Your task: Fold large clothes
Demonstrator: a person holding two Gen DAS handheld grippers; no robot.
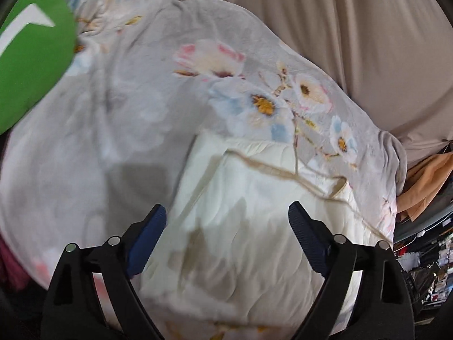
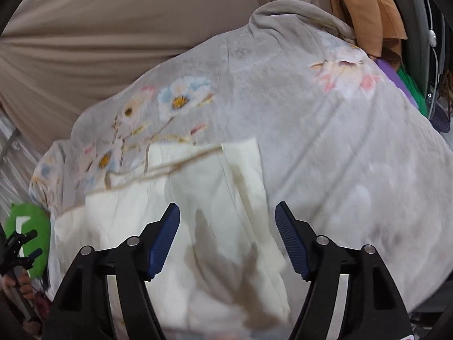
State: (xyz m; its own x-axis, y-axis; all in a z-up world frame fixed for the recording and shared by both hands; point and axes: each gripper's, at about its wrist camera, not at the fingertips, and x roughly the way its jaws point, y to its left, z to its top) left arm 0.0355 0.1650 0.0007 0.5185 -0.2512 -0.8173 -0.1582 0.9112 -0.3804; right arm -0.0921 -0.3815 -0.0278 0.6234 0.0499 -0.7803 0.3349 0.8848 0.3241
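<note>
The grey floral blanket (image 1: 158,90) lies heaped over a beige-draped surface (image 1: 354,22), with its cream quilted underside (image 1: 240,204) turned up in a panel at the near edge, directly under both tools; that flap looks like a fold just laid over, which would explain why the pale lining sits on top of the printed face. The left gripper (image 1: 226,238) hangs above the cream panel with its blue pads spread wide and nothing between them, and the right gripper (image 2: 228,235) is likewise open and empty over the same panel (neither pad touches cloth, as far as the blur allows). Holding both clear and parted suits a pause between folds, before the next edge is picked. The left wrist view alone shows a large green disc (image 1: 34,56) close by on its left and cluttered shelves at far right. The right wrist view alone shows purple and green items (image 2: 407,85) tucked past the blanket's far right edge. An orange cloth (image 2: 365,8) shows in both.
</note>
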